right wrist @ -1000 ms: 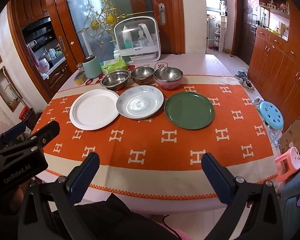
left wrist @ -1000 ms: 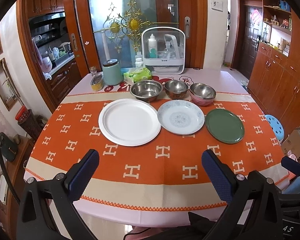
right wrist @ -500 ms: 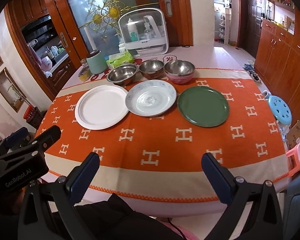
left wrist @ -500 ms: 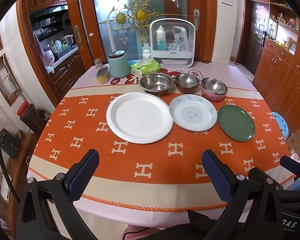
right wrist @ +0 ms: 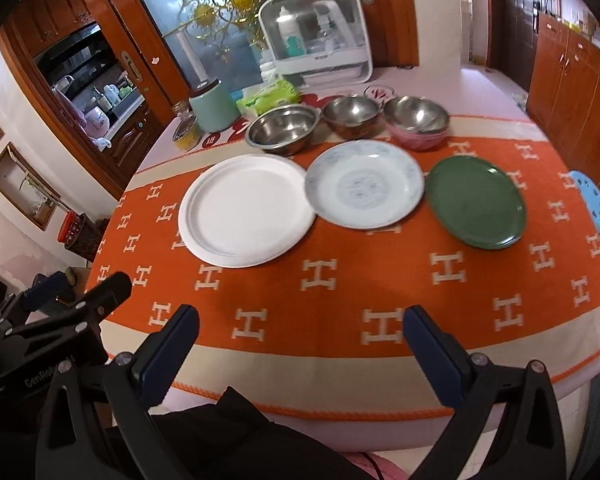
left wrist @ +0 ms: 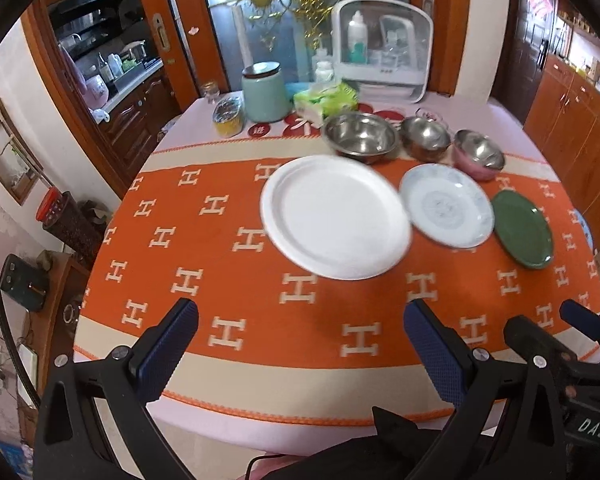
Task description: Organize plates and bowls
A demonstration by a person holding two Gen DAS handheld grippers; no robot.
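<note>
Three plates lie in a row on the orange tablecloth (left wrist: 260,312): a large white plate (left wrist: 335,217) (right wrist: 246,210), a pale blue patterned plate (left wrist: 447,210) (right wrist: 365,183), and a green plate (left wrist: 523,229) (right wrist: 476,202). Behind them stand a wide steel bowl (left wrist: 360,136) (right wrist: 284,129), a smaller steel bowl (left wrist: 426,138) (right wrist: 351,115), and a steel bowl nested in a pink bowl (left wrist: 478,155) (right wrist: 416,122). My left gripper (left wrist: 300,340) is open and empty over the table's near edge. My right gripper (right wrist: 300,340) is open and empty, short of the plates.
At the table's far end stand a mint canister (left wrist: 265,96), a green tissue pack (left wrist: 326,98), a small jar (left wrist: 229,116) and a white cabinet box (left wrist: 382,50). A blue stool (right wrist: 589,196) stands to the right. Wooden cupboards line the right wall.
Both grippers have moved forward and nearer the table; the plates and bowls now look larger. The left view has swung so the dishes sit further right. Nothing on the table has moved.
</note>
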